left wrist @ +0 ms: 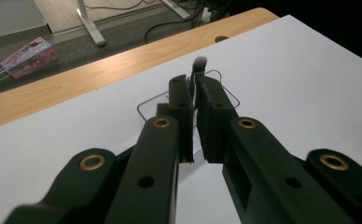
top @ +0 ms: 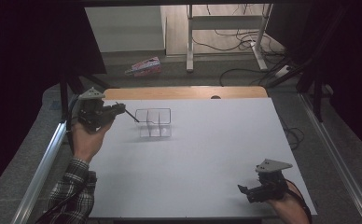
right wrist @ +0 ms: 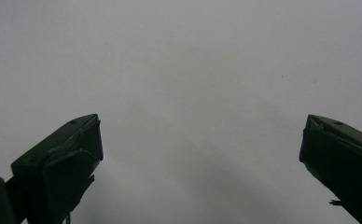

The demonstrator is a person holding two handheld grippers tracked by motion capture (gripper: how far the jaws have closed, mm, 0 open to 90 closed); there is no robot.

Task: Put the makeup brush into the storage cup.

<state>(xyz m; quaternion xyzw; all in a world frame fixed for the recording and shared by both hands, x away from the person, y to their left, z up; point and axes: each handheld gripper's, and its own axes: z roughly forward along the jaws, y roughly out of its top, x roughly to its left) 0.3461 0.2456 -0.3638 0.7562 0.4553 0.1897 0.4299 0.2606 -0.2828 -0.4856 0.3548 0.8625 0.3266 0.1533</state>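
Note:
My left gripper (top: 120, 109) is held above the table's far left and is shut on a thin makeup brush (top: 131, 115). The brush's dark handle slants toward a clear divided organizer box (top: 154, 122). In the left gripper view the brush's soft tip (left wrist: 199, 62) rises past the closed jaws, over the clear box (left wrist: 146, 106). My right gripper (top: 243, 191) rests low near the table's front right corner. Its jaws stand wide apart, with nothing between them but bare white table (right wrist: 193, 93).
A white sheet (top: 207, 154) covers the table, with a wooden strip (top: 184, 92) along the far edge. On the floor beyond lie a pink packet (top: 144, 67), cables and a metal desk frame (top: 226, 28). Metal rails (top: 44, 163) run along both sides of the table.

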